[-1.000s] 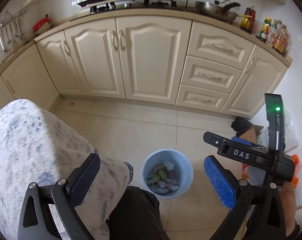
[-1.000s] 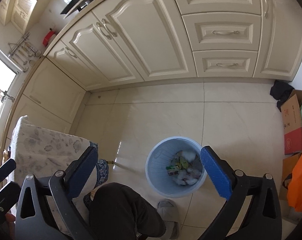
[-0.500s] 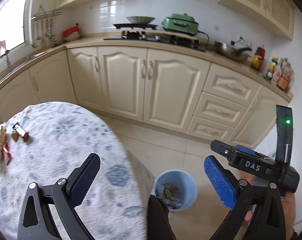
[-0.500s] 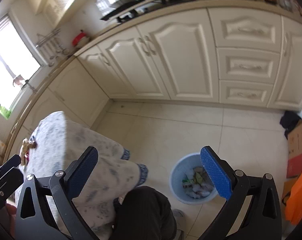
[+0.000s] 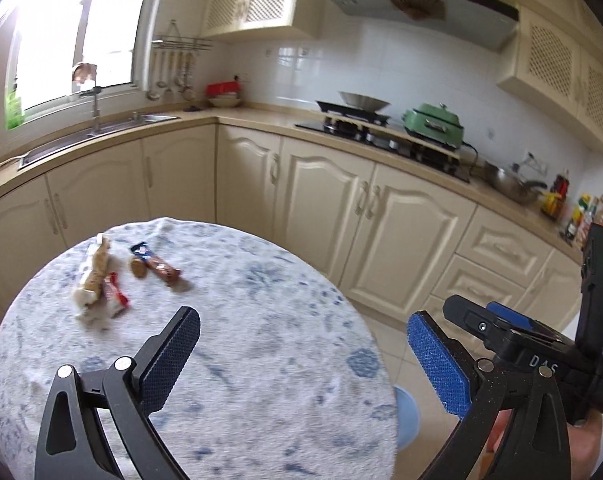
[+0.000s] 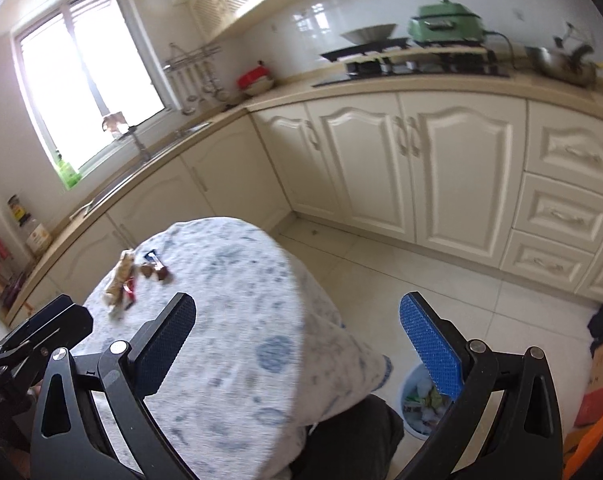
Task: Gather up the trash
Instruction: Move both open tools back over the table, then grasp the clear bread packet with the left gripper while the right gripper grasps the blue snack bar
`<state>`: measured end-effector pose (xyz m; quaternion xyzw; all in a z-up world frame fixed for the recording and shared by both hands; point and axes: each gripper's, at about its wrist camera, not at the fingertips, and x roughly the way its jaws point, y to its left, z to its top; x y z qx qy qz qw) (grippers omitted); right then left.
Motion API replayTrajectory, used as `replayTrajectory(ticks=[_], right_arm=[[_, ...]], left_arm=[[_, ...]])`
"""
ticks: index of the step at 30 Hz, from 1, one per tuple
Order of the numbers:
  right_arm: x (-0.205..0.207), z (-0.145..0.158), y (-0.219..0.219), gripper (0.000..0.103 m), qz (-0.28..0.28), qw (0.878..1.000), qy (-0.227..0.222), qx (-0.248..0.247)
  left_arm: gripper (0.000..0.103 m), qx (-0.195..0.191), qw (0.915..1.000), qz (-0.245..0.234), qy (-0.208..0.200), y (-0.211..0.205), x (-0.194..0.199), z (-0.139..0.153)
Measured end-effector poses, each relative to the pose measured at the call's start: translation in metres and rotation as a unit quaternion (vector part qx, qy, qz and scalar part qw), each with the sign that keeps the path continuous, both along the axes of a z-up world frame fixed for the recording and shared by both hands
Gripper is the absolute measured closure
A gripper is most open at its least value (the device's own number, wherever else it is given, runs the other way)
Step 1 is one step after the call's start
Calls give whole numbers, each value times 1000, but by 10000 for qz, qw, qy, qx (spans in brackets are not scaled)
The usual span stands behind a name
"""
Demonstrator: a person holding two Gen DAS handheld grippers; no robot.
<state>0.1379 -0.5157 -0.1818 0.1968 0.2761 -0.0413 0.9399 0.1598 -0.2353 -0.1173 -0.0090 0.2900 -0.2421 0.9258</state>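
Observation:
Several wrappers lie on the far left of a round table with a blue-patterned cloth (image 5: 261, 320): a beige wrapper (image 5: 95, 276), a red one (image 5: 115, 300), a brown bar wrapper (image 5: 161, 268) and a small brown piece (image 5: 138, 268). The same trash pile (image 6: 131, 276) shows in the right wrist view. My left gripper (image 5: 301, 356) hangs open above the table's near side, empty. My right gripper (image 6: 297, 344) is open and empty too, over the table's right edge. A blue bin (image 6: 421, 404) holding trash stands on the floor to the right; in the left wrist view only the bin's rim (image 5: 407, 416) peeks out.
Cream kitchen cabinets (image 5: 341, 208) run along the back, with a sink (image 5: 101, 132), stove and green pot (image 5: 433, 124) on the counter. A person's dark-clad leg (image 6: 353, 436) is beside the bin. Cardboard boxes (image 6: 601, 376) sit at the far right on the tiled floor.
Both grippers have swung up and left from the bin on the floor to the table top. The wrappers have come into view; both grippers stay open.

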Motion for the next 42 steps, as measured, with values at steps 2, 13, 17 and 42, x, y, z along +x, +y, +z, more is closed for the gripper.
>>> replayTrajectory(ticks=[2, 13, 17, 42], right_arm=[[3, 7, 16, 0, 174, 9998, -95, -46], [23, 40, 103, 0, 893, 9934, -501, -527], [33, 45, 129, 0, 1114, 9900, -543, -674], [211, -20, 212, 0, 1982, 9700, 640, -1253]], left_arm=[[1, -105, 9998, 163, -41, 21, -9, 2], [1, -438, 9934, 1039, -191, 121, -50, 5], [1, -482, 9905, 1281, -155, 144, -51, 4], [1, 109, 9792, 1959, 525, 215, 132, -16]])
